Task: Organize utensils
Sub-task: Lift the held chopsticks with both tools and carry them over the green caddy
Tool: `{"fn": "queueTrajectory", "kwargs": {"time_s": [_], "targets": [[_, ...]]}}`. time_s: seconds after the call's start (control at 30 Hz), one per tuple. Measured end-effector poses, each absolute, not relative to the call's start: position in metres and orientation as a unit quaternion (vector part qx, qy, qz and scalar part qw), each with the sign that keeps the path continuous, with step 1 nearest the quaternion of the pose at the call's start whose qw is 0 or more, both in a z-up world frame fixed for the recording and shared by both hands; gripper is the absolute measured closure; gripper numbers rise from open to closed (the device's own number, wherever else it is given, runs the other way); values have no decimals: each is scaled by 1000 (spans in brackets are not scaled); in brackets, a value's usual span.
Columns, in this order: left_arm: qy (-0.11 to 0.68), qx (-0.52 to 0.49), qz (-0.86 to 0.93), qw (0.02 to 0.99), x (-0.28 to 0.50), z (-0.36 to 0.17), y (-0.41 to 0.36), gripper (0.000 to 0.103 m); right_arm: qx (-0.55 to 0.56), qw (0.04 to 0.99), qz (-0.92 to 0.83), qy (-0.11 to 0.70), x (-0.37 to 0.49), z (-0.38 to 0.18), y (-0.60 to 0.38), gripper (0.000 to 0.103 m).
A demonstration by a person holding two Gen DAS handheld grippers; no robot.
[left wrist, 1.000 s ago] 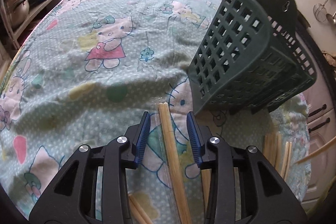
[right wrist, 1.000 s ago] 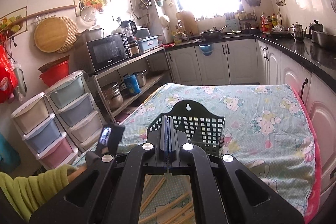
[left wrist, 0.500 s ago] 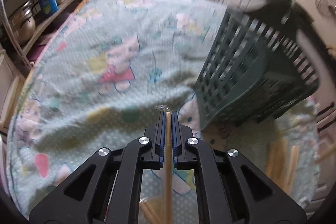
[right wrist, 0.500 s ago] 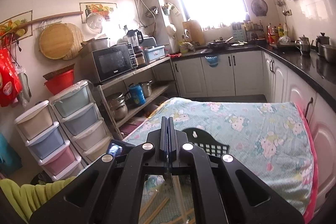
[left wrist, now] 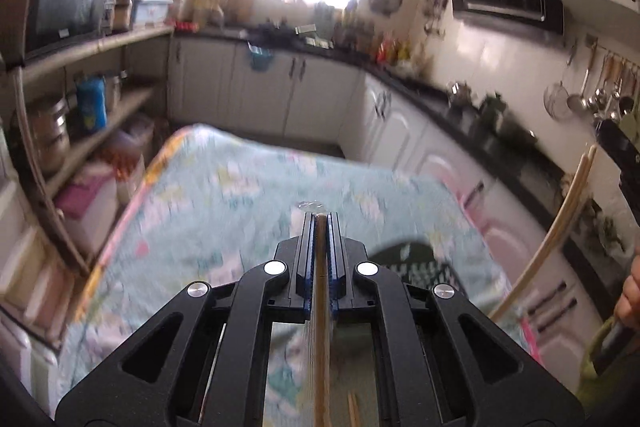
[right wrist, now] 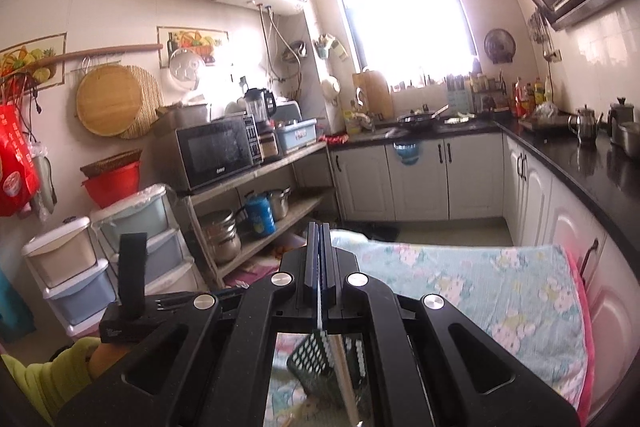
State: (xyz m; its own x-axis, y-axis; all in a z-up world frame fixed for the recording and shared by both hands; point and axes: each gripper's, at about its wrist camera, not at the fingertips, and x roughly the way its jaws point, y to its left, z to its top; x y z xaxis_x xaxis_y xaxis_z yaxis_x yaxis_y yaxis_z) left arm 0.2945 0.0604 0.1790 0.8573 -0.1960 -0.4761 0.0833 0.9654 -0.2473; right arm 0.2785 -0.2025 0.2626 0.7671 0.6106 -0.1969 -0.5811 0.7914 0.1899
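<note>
My left gripper (left wrist: 320, 217) is shut on a wrapped pair of wooden chopsticks (left wrist: 321, 327) and holds it lifted above the table, pointing toward the kitchen. My right gripper (right wrist: 319, 227) is shut on another wrapped pair of chopsticks (right wrist: 347, 379), which hangs down under the fingers; that pair also shows at the right in the left wrist view (left wrist: 560, 227). The dark green slotted utensil basket (right wrist: 320, 367) stands on the table below the right gripper; its rim shows in the left wrist view (left wrist: 416, 263). A loose chopstick (left wrist: 353, 409) lies on the cloth.
The table carries a pale green cartoon-print cloth (right wrist: 500, 287). White cabinets and a black counter (right wrist: 580, 167) run along the right. An open shelf with pots and a microwave (right wrist: 218, 151) stands at the left, with plastic drawers (right wrist: 72, 267) beside it.
My left gripper closed on the chopsticks and lifted them off the cloth, tilting up toward the room. My right gripper rose higher with its pair; the basket now sits below it.
</note>
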Motion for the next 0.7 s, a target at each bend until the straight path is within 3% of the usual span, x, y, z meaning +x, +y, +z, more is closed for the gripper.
{"fn": "queueTrajectory", "kwargs": {"time_s": [0.43,0.7], "targets": [[109,-139,-2,984,339,199,24,102,71,948,282,126,327,242,-204,102],[91,-124,-1,988,355,174,-3,102,85,947,268,158,345,201,-210,102]]}}
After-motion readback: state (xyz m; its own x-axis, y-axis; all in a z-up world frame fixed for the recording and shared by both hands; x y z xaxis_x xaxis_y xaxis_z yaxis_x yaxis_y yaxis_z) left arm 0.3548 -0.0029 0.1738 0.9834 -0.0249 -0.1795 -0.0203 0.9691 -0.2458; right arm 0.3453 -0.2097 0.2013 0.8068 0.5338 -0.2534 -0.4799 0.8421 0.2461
